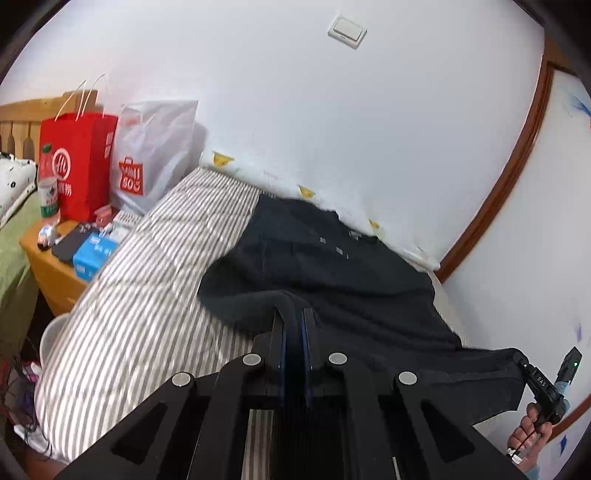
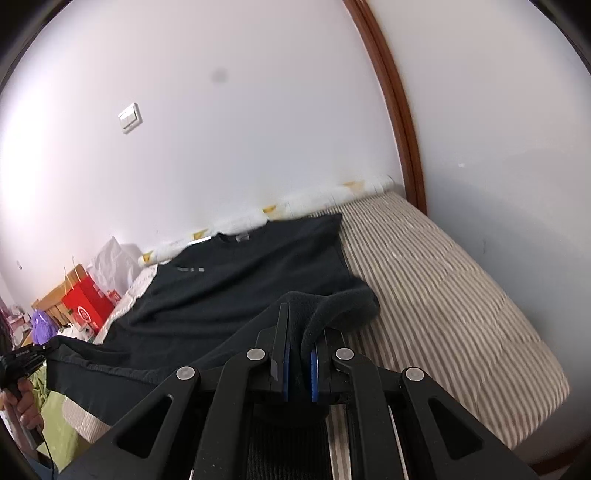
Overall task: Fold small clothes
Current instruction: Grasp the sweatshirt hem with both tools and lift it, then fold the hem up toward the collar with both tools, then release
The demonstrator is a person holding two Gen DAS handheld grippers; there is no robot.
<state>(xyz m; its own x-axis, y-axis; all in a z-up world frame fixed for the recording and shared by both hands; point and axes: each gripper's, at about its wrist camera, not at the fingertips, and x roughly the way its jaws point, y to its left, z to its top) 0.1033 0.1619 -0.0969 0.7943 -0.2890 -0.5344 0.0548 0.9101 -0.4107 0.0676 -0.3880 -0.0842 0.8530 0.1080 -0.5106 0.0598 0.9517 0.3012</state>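
A dark navy T-shirt lies spread on a striped mattress, its collar toward the wall. My left gripper is shut on the shirt's near hem, a fold of cloth pinched between its blue pads. My right gripper is shut on the same hem further right, cloth bunched over its fingers. The shirt hangs lifted and stretched between the two. Each gripper shows in the other's view: the right one at the lower right, the left one at the lower left, each held by a hand.
A wooden nightstand left of the mattress carries a red paper bag, a white plastic bag, a bottle and small boxes. A white wall with a light switch runs behind the bed. A brown door frame stands at the right.
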